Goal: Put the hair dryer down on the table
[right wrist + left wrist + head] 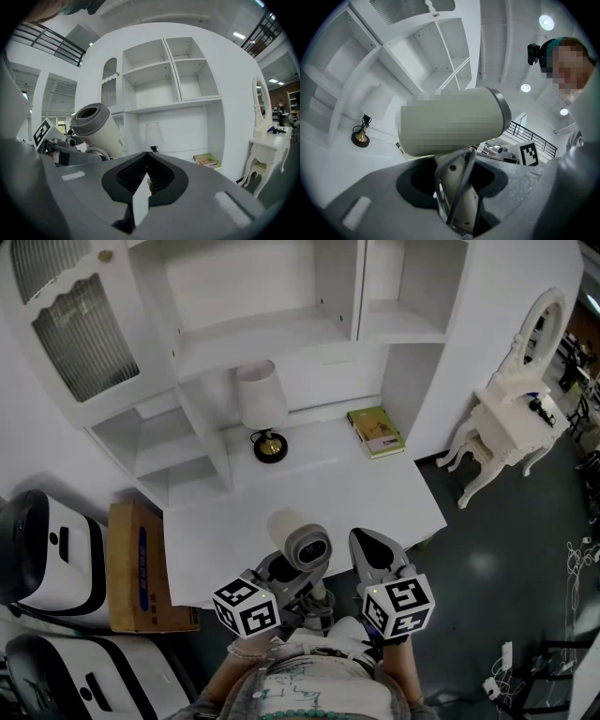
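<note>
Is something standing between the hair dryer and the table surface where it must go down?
Nothing visible does. The left gripper holds the hair dryer by its handle at the near edge of the table; bare top lies just ahead. The lamp and the book stand farther back.

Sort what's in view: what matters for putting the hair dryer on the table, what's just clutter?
Job: hair dryer, left tool shut on its handle, white table.
Clutter: lamp, green book, cardboard box, dressing table with mirror; right tool shut, empty.
</note>
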The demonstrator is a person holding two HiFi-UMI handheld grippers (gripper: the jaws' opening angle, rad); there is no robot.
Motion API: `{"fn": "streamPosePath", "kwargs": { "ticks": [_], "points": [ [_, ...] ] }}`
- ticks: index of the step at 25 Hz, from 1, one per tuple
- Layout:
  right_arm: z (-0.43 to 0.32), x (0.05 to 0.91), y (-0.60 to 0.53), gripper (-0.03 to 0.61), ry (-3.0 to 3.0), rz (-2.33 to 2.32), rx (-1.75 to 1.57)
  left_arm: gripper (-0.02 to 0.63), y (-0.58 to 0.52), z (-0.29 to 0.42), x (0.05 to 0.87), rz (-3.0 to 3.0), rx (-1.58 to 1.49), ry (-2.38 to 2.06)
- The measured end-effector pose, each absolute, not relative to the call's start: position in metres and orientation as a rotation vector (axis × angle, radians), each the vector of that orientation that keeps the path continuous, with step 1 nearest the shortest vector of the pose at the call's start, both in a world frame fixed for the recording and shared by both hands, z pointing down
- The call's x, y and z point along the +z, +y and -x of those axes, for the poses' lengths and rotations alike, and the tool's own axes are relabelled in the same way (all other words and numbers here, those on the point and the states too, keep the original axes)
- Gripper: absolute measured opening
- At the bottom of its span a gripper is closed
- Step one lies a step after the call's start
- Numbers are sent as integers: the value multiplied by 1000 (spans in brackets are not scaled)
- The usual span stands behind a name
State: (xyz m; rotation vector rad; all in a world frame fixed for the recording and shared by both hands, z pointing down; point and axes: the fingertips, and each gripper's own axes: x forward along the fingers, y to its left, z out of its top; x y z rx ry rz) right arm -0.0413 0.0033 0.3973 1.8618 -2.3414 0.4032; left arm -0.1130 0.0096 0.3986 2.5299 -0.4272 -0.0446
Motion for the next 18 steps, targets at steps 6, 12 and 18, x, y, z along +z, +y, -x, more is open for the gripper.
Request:
{"fn": "streamPosePath", "kwargs": {
  "ticks": [6, 12, 18],
  "points": [
    [44, 399, -9, 29, -2357, -1830, 412, 187, 0, 114, 401, -2513, -49, -448],
    [35, 399, -25, 29, -2384, -1772, 413, 187, -14, 104, 403, -2501, -54, -498],
    [21, 393, -45, 29, -2429, -1705, 389, 187, -28, 84, 400, -2494, -78, -541]
  ]
}}
